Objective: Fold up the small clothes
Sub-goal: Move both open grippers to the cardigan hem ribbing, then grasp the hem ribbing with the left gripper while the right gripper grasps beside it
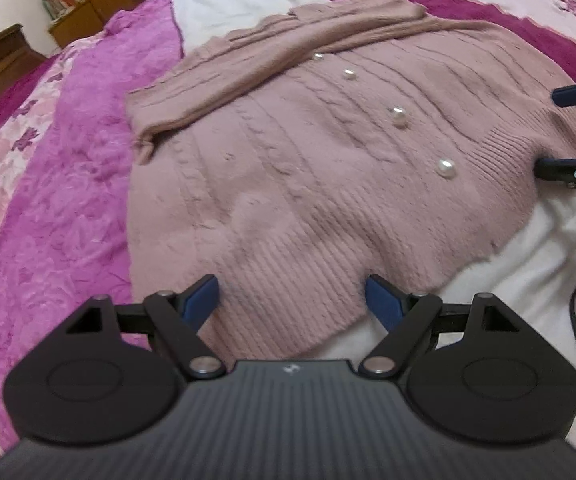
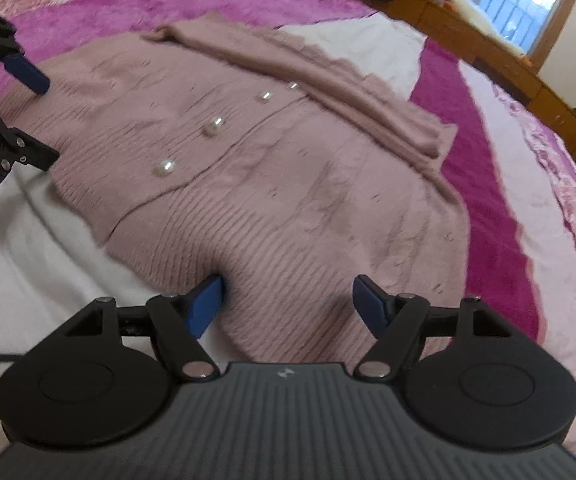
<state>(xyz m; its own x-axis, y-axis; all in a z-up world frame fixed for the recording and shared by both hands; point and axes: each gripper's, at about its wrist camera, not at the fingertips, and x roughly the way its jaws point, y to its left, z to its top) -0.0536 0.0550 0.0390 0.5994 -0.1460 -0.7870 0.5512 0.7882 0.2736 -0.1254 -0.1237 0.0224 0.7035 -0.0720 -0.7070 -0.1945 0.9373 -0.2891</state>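
Both spread, gripping nothing: left gripper and right gripper over ribbed hem of dusty-pink cable-knit cardigan. Best pinched at both hem corners together, lifted evenly toward the collar, clear of pearl buttons.

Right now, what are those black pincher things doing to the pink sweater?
A person is folding a pink sweater with pearl buttons on a bed. Both sleeves already lie folded across its top. The left gripper and right gripper are open at its ribbed bottom hem, fingers gripping nothing.
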